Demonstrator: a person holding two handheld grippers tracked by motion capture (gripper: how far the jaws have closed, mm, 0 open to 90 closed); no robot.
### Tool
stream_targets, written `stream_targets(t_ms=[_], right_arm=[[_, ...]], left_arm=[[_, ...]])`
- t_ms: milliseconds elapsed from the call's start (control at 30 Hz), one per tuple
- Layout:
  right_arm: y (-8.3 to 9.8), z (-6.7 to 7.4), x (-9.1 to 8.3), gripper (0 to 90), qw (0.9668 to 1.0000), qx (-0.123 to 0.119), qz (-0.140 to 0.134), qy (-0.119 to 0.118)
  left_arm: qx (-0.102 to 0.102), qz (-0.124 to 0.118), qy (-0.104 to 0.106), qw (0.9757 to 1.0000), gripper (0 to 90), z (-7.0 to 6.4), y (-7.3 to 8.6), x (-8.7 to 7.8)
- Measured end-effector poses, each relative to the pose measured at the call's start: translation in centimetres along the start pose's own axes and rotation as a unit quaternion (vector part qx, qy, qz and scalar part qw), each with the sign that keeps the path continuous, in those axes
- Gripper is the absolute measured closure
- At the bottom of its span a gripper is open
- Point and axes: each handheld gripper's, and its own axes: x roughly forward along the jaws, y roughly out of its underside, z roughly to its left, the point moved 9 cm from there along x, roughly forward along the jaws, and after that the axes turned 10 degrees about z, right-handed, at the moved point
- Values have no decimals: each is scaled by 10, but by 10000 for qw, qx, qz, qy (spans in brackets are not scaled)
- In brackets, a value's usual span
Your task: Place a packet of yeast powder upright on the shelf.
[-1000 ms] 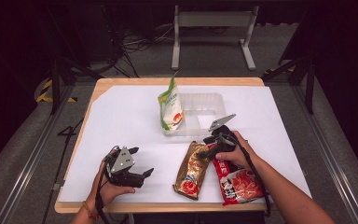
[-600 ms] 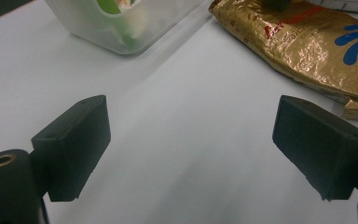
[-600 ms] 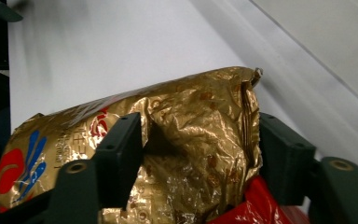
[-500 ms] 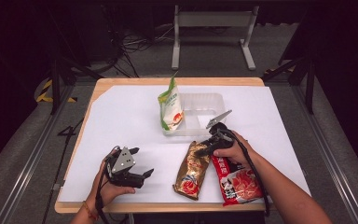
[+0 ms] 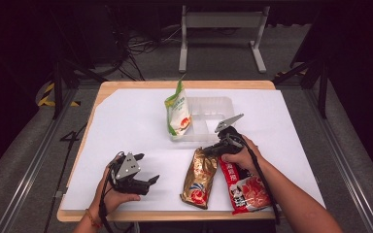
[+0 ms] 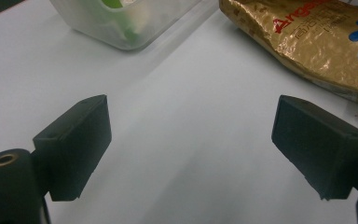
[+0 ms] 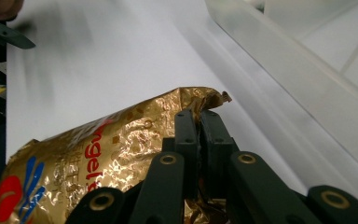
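A gold foil snack bag [image 5: 199, 179] lies on the white table sheet near the front edge, also in the left gripper view [image 6: 317, 42]. My right gripper [image 5: 208, 151] sits at its top end. In the right gripper view the jaws [image 7: 198, 114] have just been closing and now pinch the crinkled top edge of the gold bag [image 7: 98, 154]. My left gripper [image 5: 148, 182] rests low at the front left, held by a hand. Its jaws [image 6: 191, 149] stand wide open over bare sheet, pointing toward the gold bag.
A red snack bag [image 5: 245, 187] lies right of the gold one, under my right forearm. A clear plastic tray [image 5: 223, 99] stands at the back centre, with a green-and-white pouch [image 5: 178, 114] upright at its left end. The tray's wall [image 7: 279, 51] runs just beyond my right gripper.
My right gripper has shifted a little left onto the gold bag's top edge and its jaws have shut on it. My left gripper has stayed where it was.
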Motion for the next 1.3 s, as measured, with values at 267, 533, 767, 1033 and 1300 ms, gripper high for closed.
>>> stream_targets(t_ms=[267,533,767,1033,1300], right_arm=[[-6,10,-11,885,9997,-134,-200,89],[-15,21,-41,890,9976,-162,-661,81],[-22,38,-86,894,9913,-215,-1284,184],[-28,51,-109,896,9872,-357,-1528,276],[-34,55,-126,897,9823,-421,-1771,452]], left_arm=[[-2,47,-21,10000,127,1,1,1],[-32,45,9,10000,126,1,1,1],[-117,-58,-52,9999,124,5,-1,-4],[-169,-107,-39,9998,124,7,-2,-6],[-175,-116,-51,9998,123,7,-2,-7]])
